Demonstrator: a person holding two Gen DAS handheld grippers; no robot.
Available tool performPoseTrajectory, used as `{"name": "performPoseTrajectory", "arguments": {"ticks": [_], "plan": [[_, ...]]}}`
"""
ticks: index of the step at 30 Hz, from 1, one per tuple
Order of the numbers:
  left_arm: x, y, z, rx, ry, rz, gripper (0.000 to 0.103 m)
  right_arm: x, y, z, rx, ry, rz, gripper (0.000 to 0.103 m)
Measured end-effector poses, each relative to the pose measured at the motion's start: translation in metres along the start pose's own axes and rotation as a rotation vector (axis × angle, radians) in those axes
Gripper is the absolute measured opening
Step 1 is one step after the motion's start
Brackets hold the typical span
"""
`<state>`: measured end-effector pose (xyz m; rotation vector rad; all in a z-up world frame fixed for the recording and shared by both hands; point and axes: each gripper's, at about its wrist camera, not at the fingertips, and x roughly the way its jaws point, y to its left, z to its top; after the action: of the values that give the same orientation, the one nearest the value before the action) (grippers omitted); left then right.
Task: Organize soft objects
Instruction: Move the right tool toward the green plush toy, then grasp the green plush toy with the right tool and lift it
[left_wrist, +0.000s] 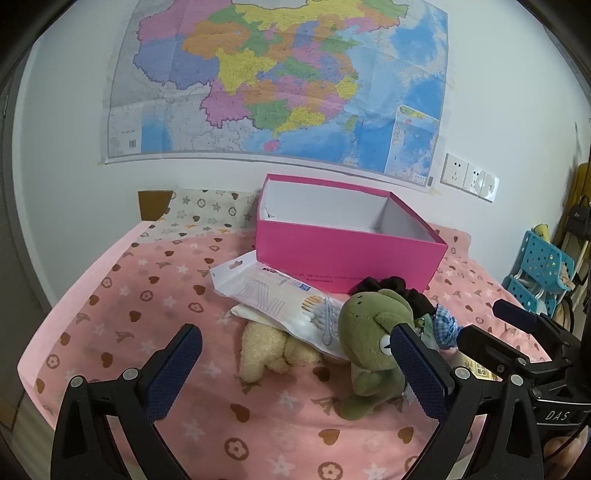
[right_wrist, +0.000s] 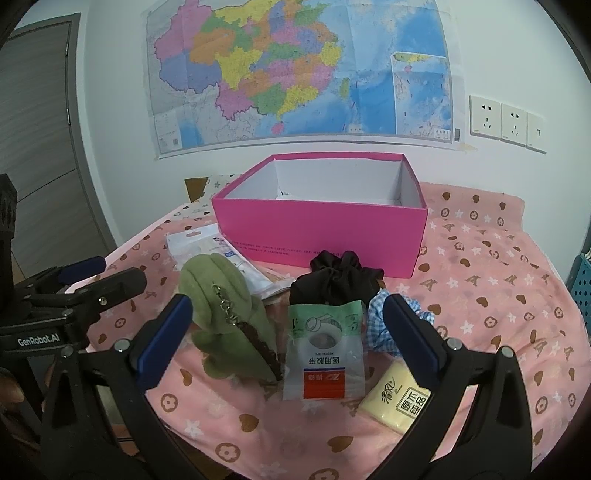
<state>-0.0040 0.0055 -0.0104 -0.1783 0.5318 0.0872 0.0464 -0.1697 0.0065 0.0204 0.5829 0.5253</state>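
An open pink box (left_wrist: 347, 251) (right_wrist: 321, 236) stands on the pink bedspread. In front of it lie a green frog plush (left_wrist: 369, 343) (right_wrist: 225, 317), a cream plush (left_wrist: 266, 350), a cotton-swab pack (left_wrist: 280, 295) (right_wrist: 207, 243), a black scrunchie (left_wrist: 391, 286) (right_wrist: 340, 277), a blue checked scrunchie (left_wrist: 445, 325) (right_wrist: 380, 321), a medical tape packet (right_wrist: 325, 350) and a yellow tissue pack (right_wrist: 397, 400). My left gripper (left_wrist: 295, 363) is open above the plushes, its right finger in front of the frog. My right gripper (right_wrist: 288, 325) is open around the tape packet. The cream plush is partly under the swab pack.
A map (left_wrist: 280, 81) and wall sockets (left_wrist: 469, 179) are on the wall behind. A blue perforated rack (left_wrist: 539, 269) stands off the bed's right side. A door (right_wrist: 40, 147) is at the left. The bed edge (left_wrist: 40, 332) runs along the left.
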Motion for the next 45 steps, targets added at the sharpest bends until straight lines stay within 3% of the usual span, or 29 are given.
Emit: {"name": "performPoseTrajectory", "arguments": {"ticks": [22,35,41,45], "plan": [[0.005,-0.002,-0.006,0.010,0.011,0.006,0.103,0.007,-0.002,-0.003,0.011,0.027,0.063,0.103],[0.012,0.013,-0.008,-0.005,0.037,0.015,0.103,0.028,0.010,-0.008,-0.028,0.098,0.177,0.102],[0.016,0.021,-0.004,-0.005,0.044,0.004,0.103,0.055,0.019,-0.009,-0.069,0.153,0.241,0.089],[0.021,0.026,-0.001,0.009,0.058,-0.019,0.103,0.075,0.021,-0.010,-0.081,0.197,0.269,0.064]]}}
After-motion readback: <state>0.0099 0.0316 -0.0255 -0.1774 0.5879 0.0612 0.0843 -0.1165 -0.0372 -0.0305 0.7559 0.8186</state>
